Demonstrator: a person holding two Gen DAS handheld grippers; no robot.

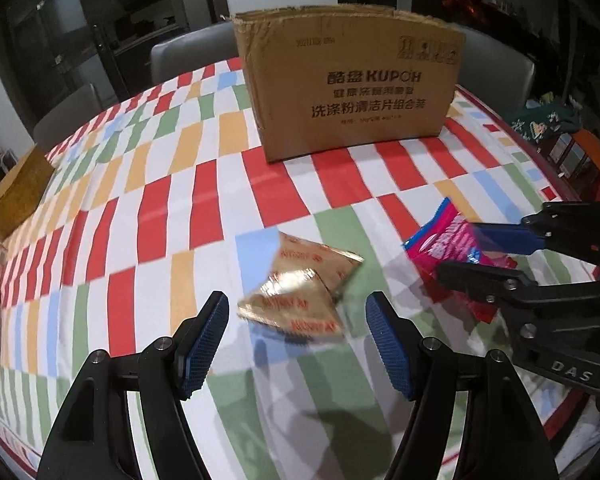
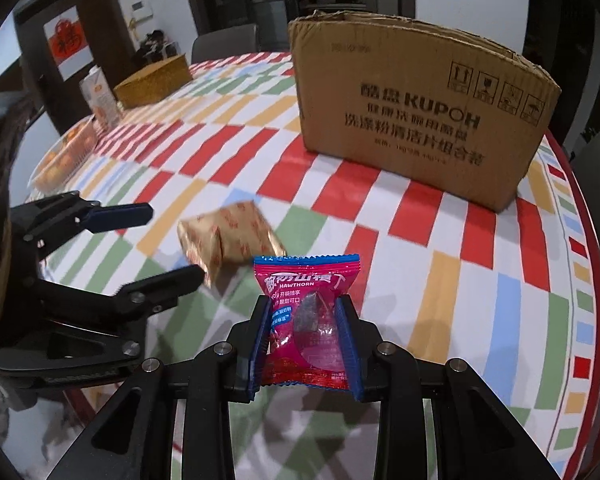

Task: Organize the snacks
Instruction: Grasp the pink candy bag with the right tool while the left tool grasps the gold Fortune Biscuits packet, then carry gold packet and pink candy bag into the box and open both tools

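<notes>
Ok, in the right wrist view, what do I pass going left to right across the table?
Tray of oranges → left gripper with jaws open → gold snack packet → pink hawthorn packet held in the right gripper → cardboard box, further back.

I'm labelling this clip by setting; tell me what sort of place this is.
Most likely a home dining room: a round table with a checked tablecloth, grey chairs pushed up to it, and a red paper decoration on the door.
</notes>
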